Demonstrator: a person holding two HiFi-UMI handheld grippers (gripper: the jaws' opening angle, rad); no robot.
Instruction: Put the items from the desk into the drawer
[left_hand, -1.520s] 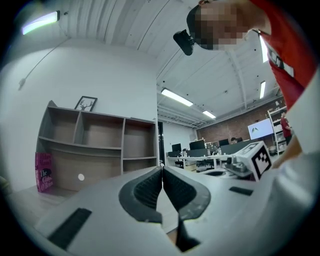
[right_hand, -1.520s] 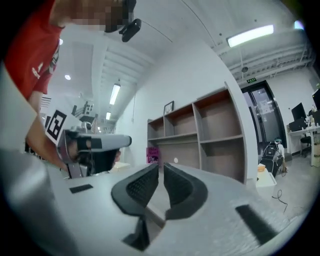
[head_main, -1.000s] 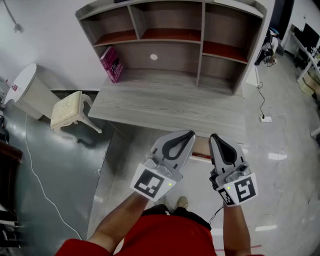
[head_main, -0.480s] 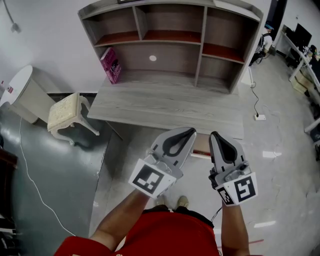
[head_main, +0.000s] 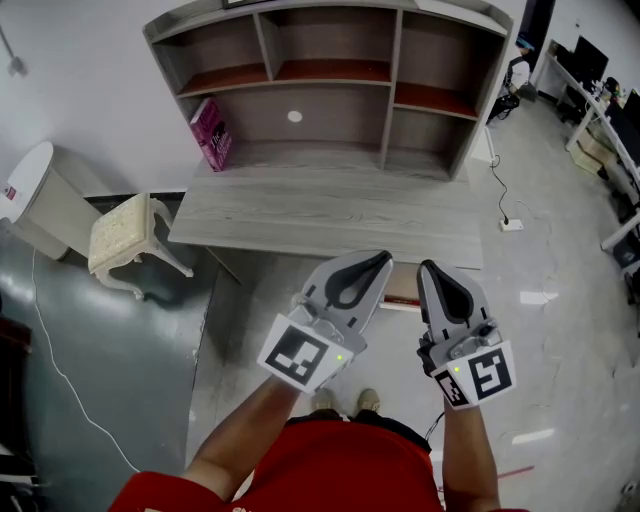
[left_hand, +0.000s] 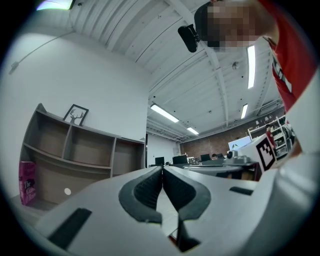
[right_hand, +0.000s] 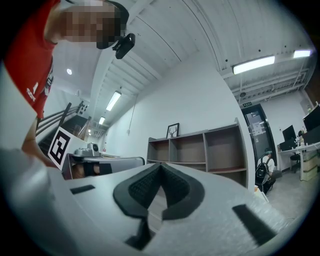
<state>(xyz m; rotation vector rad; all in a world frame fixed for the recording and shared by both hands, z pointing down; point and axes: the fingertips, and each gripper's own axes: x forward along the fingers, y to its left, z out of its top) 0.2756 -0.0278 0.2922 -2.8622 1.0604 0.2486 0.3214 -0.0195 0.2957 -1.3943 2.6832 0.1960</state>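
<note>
A grey wooden desk (head_main: 330, 215) with a shelf hutch (head_main: 330, 70) stands ahead of me. A pink book (head_main: 212, 133) leans upright at the hutch's lower left, also seen as the pink book (left_hand: 27, 182) in the left gripper view. My left gripper (head_main: 384, 260) and right gripper (head_main: 430, 270) hover side by side in front of the desk's near edge, both shut with nothing between the jaws. In the gripper views the left gripper (left_hand: 162, 171) and right gripper (right_hand: 160, 166) point up toward the hutch (right_hand: 200, 150). A red-edged piece (head_main: 402, 300) shows under the desk edge between the grippers; no drawer is clearly visible.
A small cream stool (head_main: 125, 235) stands left of the desk, with a white round table (head_main: 30, 195) beyond it. A power strip and cable (head_main: 510, 222) lie on the floor at right. A framed deer picture (right_hand: 173, 130) sits on the hutch top. More desks (head_main: 600, 90) stand far right.
The view has shifted slightly, so the desk and hutch sit a little further left and up in the frame. Both grippers keep their pose and stay shut.
</note>
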